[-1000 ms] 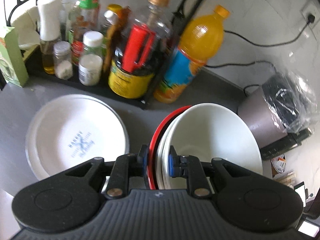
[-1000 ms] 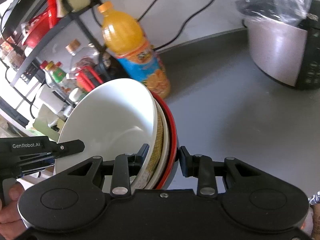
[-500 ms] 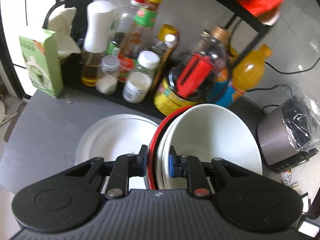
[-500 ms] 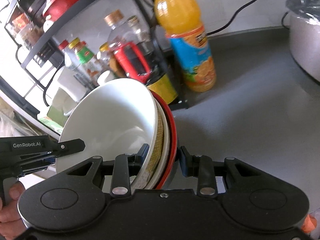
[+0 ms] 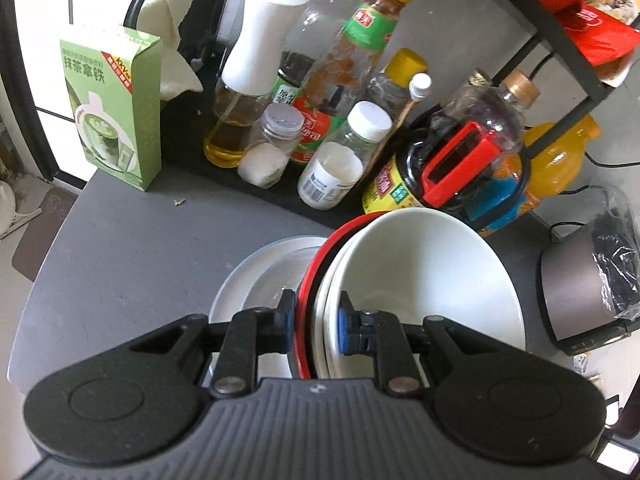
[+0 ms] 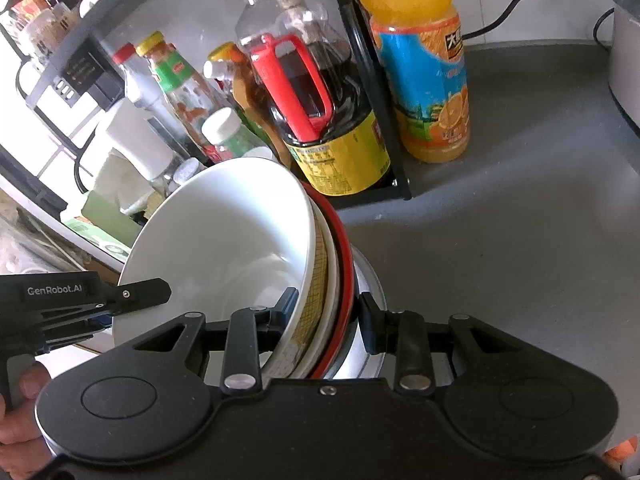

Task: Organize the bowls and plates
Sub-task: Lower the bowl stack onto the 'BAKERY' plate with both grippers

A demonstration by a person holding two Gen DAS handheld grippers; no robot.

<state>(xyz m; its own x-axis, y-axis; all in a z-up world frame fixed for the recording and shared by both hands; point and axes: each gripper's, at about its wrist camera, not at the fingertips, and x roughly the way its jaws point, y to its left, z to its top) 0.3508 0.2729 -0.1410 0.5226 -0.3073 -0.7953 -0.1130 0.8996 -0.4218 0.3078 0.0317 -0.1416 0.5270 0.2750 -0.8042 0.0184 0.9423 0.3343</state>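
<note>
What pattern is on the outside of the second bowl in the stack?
A yellow grid pattern on the second bowl, clearest in the right wrist view.

Grey counter (image 5: pixel 132 264) lies open leftward; the bottle rack (image 5: pixel 320 120) and green carton (image 5: pixel 114 104) block behind.

Condiment bottles (image 5: pixel 320 92), perhaps juice (image 6: pixel 420 64).

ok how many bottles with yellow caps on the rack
2: a green-labelled sauce bottle at the back, and a smaller clear bottle to its right. Others may be hidden behind the front row.
</note>
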